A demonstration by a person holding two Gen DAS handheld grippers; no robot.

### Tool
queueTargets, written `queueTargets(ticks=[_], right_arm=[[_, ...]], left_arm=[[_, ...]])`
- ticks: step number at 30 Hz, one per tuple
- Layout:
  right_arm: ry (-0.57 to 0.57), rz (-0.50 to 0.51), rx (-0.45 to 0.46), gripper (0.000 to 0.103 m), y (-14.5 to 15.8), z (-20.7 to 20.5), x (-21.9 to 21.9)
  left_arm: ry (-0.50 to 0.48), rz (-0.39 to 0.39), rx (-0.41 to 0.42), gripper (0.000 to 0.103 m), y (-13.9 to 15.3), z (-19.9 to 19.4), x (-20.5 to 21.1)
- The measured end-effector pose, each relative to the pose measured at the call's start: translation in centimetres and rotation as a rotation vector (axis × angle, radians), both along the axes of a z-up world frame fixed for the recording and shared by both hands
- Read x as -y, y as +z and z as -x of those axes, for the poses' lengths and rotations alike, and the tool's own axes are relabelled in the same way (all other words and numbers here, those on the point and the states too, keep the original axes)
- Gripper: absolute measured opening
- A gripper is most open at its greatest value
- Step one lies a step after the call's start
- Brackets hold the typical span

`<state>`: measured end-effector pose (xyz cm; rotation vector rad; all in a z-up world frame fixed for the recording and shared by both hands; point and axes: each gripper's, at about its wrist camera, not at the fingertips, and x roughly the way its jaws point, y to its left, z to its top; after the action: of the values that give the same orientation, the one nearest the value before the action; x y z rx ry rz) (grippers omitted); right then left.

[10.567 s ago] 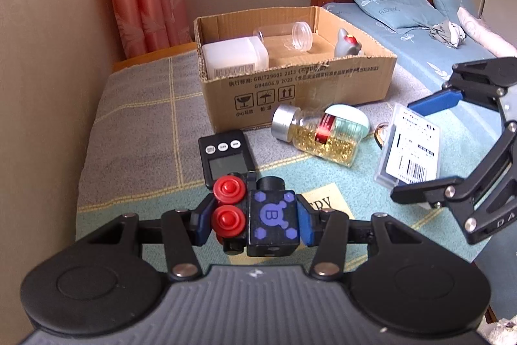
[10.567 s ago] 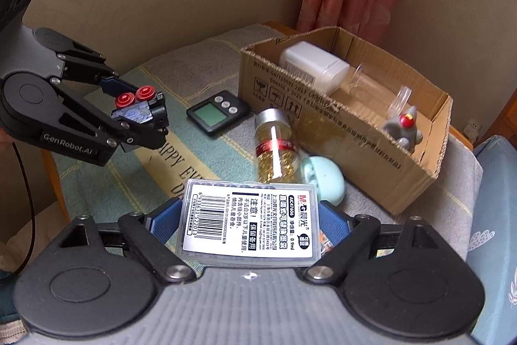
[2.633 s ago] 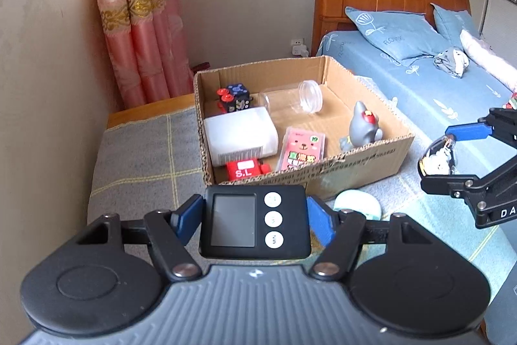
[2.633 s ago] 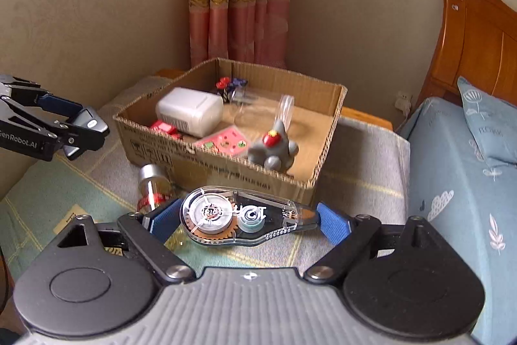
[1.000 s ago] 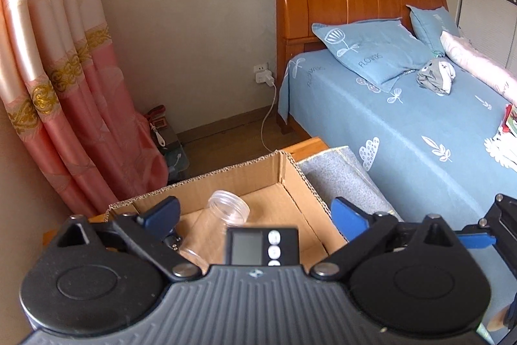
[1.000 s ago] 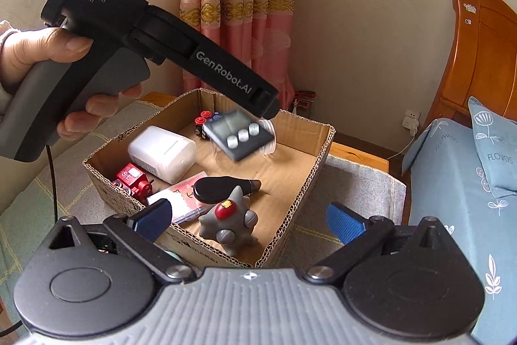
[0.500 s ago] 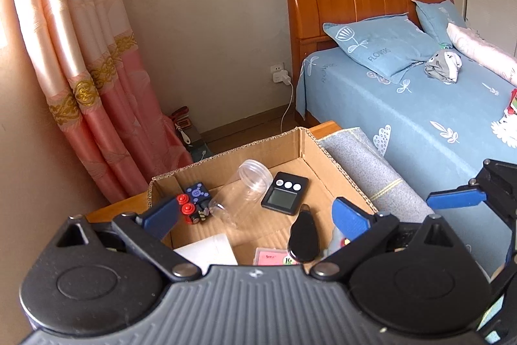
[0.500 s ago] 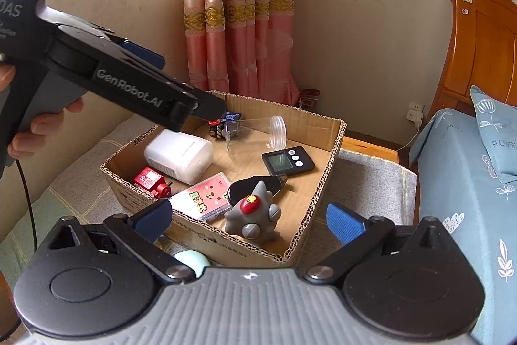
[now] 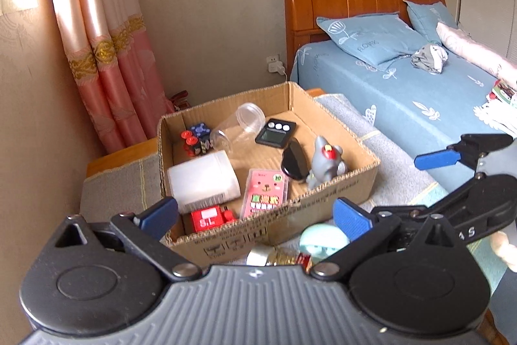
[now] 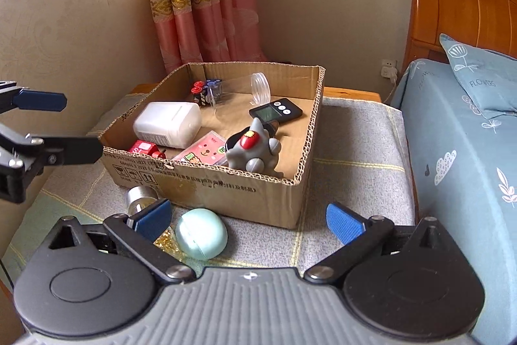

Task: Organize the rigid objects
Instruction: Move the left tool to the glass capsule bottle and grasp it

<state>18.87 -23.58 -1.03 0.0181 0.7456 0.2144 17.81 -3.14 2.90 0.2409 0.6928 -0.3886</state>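
Grippers, left (image 9: 255, 214) and right (image 10: 248, 217), both gape empty before you; mint dome (image 10: 201, 233) and gold-filled bottle (image 10: 142, 199) lie outside the cardboard box (image 10: 232, 188), and either rounded piece may roll off if nudged.

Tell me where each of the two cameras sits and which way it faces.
Left wrist: rides the left gripper, looking along its open fingers down into the cardboard box; the right gripper shows at right.
Right wrist: rides the right gripper, open, facing the same box from its other front corner; the left gripper shows at left.
Shared: box, grey toy figure, digital timer, mint round case outside the box.
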Motion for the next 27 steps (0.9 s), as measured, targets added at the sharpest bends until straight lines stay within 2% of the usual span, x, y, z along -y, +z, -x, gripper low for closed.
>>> queueTargets(ticks=[4, 11, 18, 21, 27], right_arm=[[-0.031, 0.012, -0.017, 0.103, -1.2, 0.8, -0.1], [-0.053, 0.076, -0.051, 0.103, -3.1, 1.3, -0.3], [-0.079, 0.046, -0.090, 0.103, -4.4, 1.4, 0.4], [-0.082, 0.033, -0.111, 0.103, -4.9, 1.6, 0.6], [-0.069, 0.021, -0.144, 0.103, -5.8, 1.9, 1.0]], left_arm=[[0.019, -0.013, -0.066, 0.102, -2.7, 0.7, -0.3], [-0.020, -0.016, -0.139, 0.102, -7.2, 2.5, 0.0], [-0.017, -0.023, -0.255, 0.102, -12.1, 2.8, -0.1], [-0.020, 0.004, -0.200, 0.102, -12.4, 3.4, -0.4], [-0.040, 0.019, -0.165, 0.103, -12.5, 2.8, -0.6]])
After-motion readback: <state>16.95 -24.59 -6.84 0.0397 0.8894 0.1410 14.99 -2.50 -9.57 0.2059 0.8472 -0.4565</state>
